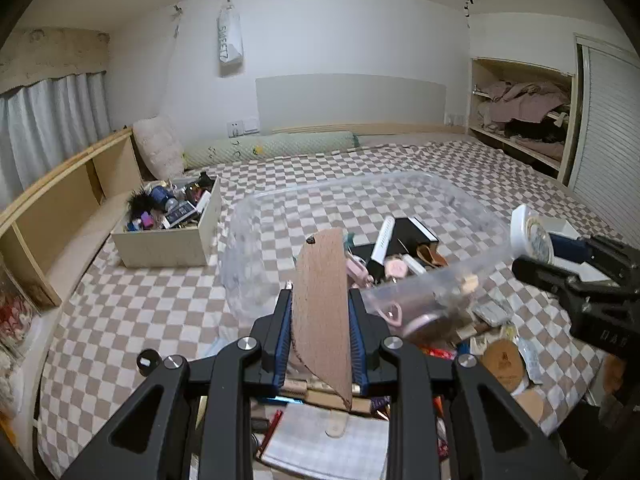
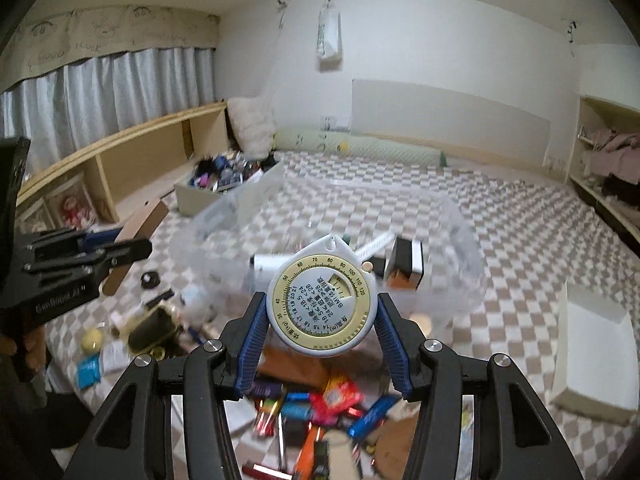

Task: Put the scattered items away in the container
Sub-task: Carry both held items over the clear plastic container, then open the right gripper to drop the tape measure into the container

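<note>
My left gripper (image 1: pixel 320 296) is shut on a flat brown cork sheet (image 1: pixel 322 280) that stands on edge between the blue pads. Just ahead of it, on the checkered bedspread, is a clear plastic container (image 1: pixel 248 240) holding a black box, a white comb and pink bits. My right gripper (image 2: pixel 322 300) is shut on a round white tape measure (image 2: pixel 322 308) with a yellow dial, raised before the same container (image 2: pixel 464 248). Each view shows the other gripper at its side: the right gripper (image 1: pixel 540 252) and the left gripper (image 2: pixel 128 240). Scattered small items (image 2: pixel 320 400) lie below both grippers.
A wooden box (image 1: pixel 160 248) full of odds and ends stands at the left, by a low wooden shelf (image 1: pixel 60 200). A white box lid (image 2: pixel 592 352) lies at the right. Round cork coasters (image 1: pixel 502 362) lie among the clutter. A bolster and an open wardrobe line the far side.
</note>
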